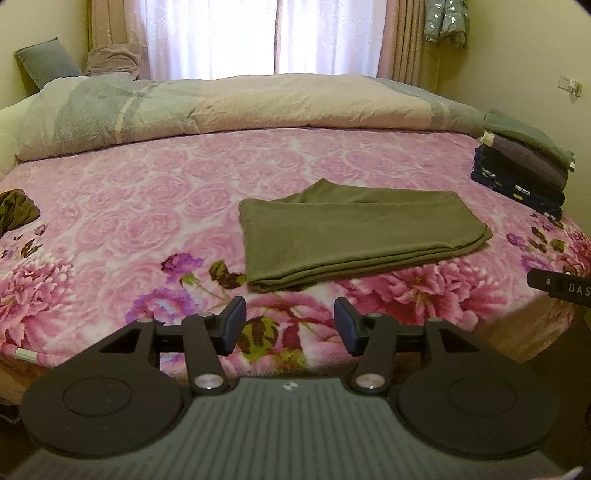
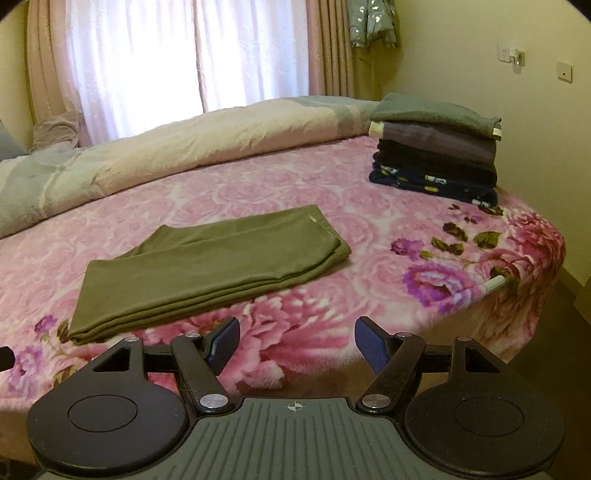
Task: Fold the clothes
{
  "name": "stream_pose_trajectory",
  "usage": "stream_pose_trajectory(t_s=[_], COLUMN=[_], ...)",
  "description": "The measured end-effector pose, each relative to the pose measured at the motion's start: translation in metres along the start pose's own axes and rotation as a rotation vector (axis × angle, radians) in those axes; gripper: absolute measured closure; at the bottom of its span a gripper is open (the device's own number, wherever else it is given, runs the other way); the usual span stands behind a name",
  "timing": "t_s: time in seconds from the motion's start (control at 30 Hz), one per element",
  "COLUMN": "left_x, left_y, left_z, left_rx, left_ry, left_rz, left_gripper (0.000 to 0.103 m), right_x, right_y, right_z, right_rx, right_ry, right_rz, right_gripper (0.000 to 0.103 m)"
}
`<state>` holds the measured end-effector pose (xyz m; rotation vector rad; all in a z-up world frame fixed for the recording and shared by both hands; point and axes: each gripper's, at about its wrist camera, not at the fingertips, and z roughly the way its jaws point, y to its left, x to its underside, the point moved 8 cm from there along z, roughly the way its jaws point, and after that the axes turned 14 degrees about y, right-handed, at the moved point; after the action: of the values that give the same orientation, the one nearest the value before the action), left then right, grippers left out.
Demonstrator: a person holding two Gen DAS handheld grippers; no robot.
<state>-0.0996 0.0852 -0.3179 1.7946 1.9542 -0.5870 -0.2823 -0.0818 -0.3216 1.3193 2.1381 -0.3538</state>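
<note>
Nearest the lens in both wrist views, a ribbed grey gripper body with black linkage arms is being shown along the lower edge of the frame. Left gripper [image 1: 290,325]: fingers are being held spread, nothing between the dark pads, only bedspread being seen through the gap. Right gripper [image 2: 295,345]: blue-padded fingers are being held spread wider, likewise empty. Olive-green folded garment [image 1: 354,236] [image 2: 207,266]: being displayed flat in several layers at the centre of the left view and left of centre in the right view, just beyond both grippers and touched by neither. Pink rose-patterned bedspread [image 1: 147,206] [image 2: 369,236]: being used as the surface under the garment. Stack of folded clothes [image 1: 524,170] [image 2: 436,151]: grey, brown-grey and dark patterned pieces are being kept at the right edge of the bed, well apart from the garment. Crumpled dark-olive cloth [image 1: 16,210]: being seen at the left edge of the left view. Rolled duvet [image 1: 229,107] [image 2: 184,144]: being laid across the far side of the bed. Curtains [image 1: 258,33] [image 2: 166,48]: being lit from behind along the top of the frame.
</note>
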Motion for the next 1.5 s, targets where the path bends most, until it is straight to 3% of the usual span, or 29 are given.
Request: stream_pose_trajectory(t_s=[0.73,1.5], left_x=[-0.006,-0.008], left_y=[-0.016,0.0], left_z=[0.016,0.037], left_rx=[0.006,-0.002], left_ry=[0.042,0.089], left_rz=[0.039,-0.013], left_gripper=[0.05,0.05], right_x=[-0.001,-0.011], right_y=[0.0,0.011], right_z=[0.017,0.039], right_rx=[0.01,0.036], right_ry=[0.044,0.071], right_rz=[-0.016,-0.072], right_gripper=[0.031,0.031])
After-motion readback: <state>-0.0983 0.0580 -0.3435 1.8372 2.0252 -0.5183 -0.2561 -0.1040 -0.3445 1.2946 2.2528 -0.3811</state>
